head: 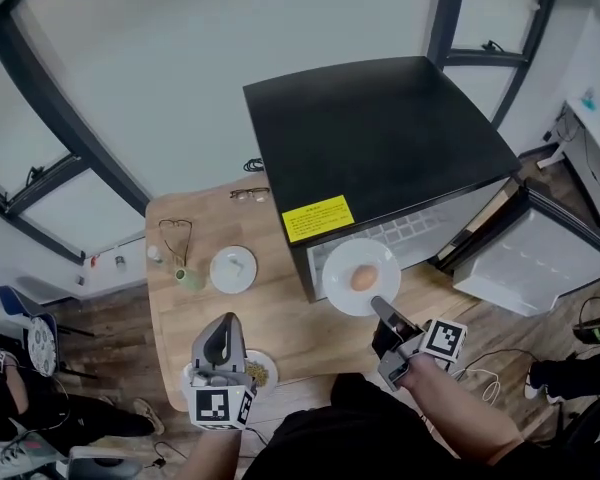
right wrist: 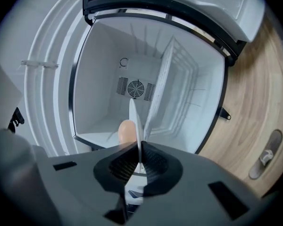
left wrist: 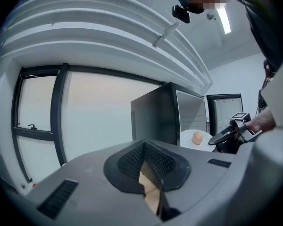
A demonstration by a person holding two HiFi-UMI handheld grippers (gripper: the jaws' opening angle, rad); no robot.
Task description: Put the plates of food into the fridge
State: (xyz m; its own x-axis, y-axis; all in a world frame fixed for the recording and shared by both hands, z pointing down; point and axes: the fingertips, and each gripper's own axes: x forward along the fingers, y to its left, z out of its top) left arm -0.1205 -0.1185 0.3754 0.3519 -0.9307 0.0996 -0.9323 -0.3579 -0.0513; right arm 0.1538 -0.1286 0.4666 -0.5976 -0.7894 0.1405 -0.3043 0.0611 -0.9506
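Held an egg plate up to the open fridge.

Clamped the right gripper [head: 377,305] tight on the rim of the white plate [head: 342,260] carrying an egg [head: 363,279], just in front of the black fridge [head: 380,128] with its door [head: 535,258] swung wide. Hovered the left gripper [head: 223,323] above the wooden table [head: 280,313], jaws pressed together on nothing, beside a second plate [head: 272,368] of grainy food at the near edge.

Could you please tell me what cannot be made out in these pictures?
Head view: the top of the black fridge hides its inside.
Head view: the left gripper covers part of the white plate of yellowish crumbs, too small to name.
Right gripper view: the round white plate, edge-on in the shut right gripper, hides most of the tan oval food.
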